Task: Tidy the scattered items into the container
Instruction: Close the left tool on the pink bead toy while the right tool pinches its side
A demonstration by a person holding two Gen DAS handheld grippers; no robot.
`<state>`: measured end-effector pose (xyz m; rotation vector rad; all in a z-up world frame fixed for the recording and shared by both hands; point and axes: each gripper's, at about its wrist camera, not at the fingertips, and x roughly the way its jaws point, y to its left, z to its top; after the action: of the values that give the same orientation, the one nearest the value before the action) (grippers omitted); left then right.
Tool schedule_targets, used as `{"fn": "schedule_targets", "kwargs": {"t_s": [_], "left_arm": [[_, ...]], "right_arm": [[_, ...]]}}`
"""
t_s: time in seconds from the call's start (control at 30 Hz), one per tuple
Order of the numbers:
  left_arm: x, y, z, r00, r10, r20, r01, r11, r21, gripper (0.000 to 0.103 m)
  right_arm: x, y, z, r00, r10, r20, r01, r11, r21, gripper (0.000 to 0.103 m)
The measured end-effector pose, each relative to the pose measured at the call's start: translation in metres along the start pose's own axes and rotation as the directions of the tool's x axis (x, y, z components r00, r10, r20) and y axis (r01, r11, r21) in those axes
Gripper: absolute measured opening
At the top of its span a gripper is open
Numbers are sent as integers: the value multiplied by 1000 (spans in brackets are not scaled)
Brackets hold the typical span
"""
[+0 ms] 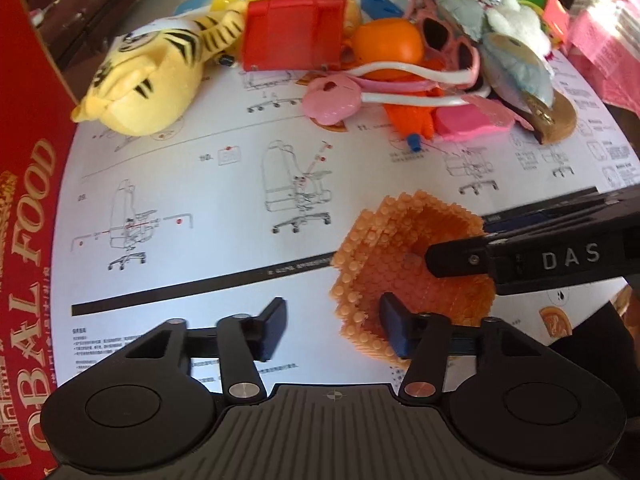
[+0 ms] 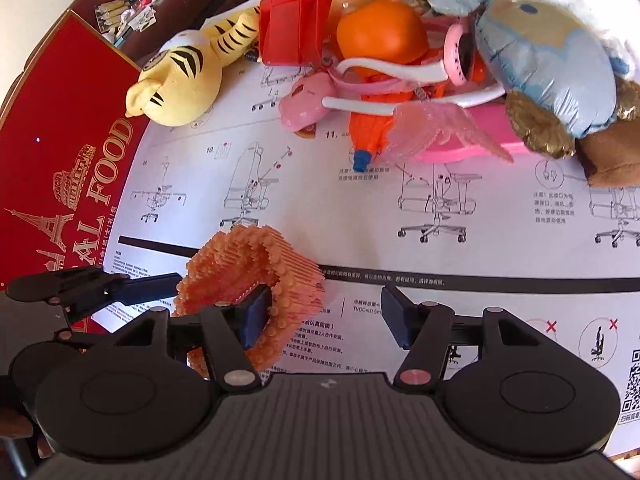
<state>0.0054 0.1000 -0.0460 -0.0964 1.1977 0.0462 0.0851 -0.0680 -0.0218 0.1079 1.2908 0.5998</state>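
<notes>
Grippers both sat at the peach studded rubber ring (image 1: 408,268), which lay on the white chair-assembly instruction sheet (image 1: 224,184), near you and apart from the toy pile. Your left gripper (image 1: 334,330) was spread, its right finger (image 1: 394,330) against the ring's near rim. Your right gripper (image 2: 322,320) was spread too, left finger (image 2: 254,316) inside the ring. Red printed cardboard box (image 1: 28,220) stood at left. Yellow striped plush tiger (image 1: 148,80) lay far left.
</notes>
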Motion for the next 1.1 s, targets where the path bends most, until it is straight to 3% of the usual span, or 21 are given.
{"fn": "schedule_targets", "kwargs": {"t_s": [0.1, 0.2, 0.27, 0.33, 0.37, 0.53, 0.63, 0.83, 0.9, 0.93, 1.03, 1.1], "left_arm": [[-1, -7, 0, 1000, -13, 10, 12, 999, 34, 47], [0, -5, 1, 1000, -19, 10, 19, 999, 39, 57], [2, -1, 1, 1000, -12, 8, 11, 1000, 28, 69], [4, 4, 0, 1000, -5, 5, 5, 1000, 9, 72], [5, 6, 0, 1000, 0, 3, 0, 1000, 2, 68], [3, 7, -1, 1000, 28, -1, -28, 999, -26, 70], [-1, 1, -2, 998, 56, 4, -56, 998, 0, 61], [1, 5, 0, 1000, -9, -4, 9, 1000, -23, 45], [1, 1, 0, 1000, -17, 2, 17, 1000, -13, 46], [1, -2, 0, 1000, -14, 3, 14, 1000, -4, 57], [0, -7, 0, 1000, 17, 11, -18, 1000, 21, 64], [1, -7, 1, 1000, 14, 5, -14, 1000, 15, 58]], "right_arm": [[1, -1, -2, 1000, -4, -3, 4, 1000, -4, 68], [1, 0, -2, 1000, -6, 2, 6, 1000, -13, 67], [1, 1, -3, 1000, -7, 4, 7, 1000, -21, 66], [1, 3, -3, 1000, -8, 8, 8, 999, -31, 64], [1, 3, -3, 1000, -7, 9, 8, 999, -32, 64], [1, 3, -3, 1000, -1, 3, 1, 1000, -20, 59], [-4, 8, -2, 1000, 0, 10, 0, 1000, -30, 56], [-5, 15, -3, 999, 16, 27, -14, 997, -73, 36], [-1, 17, -4, 1000, 13, 20, -12, 997, -82, 29], [1, 17, -5, 1000, 7, 16, -5, 997, -81, 30], [2, 17, -6, 1000, 0, 25, 2, 997, -79, 30], [0, 15, -6, 1000, 1, 28, 1, 997, -71, 29]]}}
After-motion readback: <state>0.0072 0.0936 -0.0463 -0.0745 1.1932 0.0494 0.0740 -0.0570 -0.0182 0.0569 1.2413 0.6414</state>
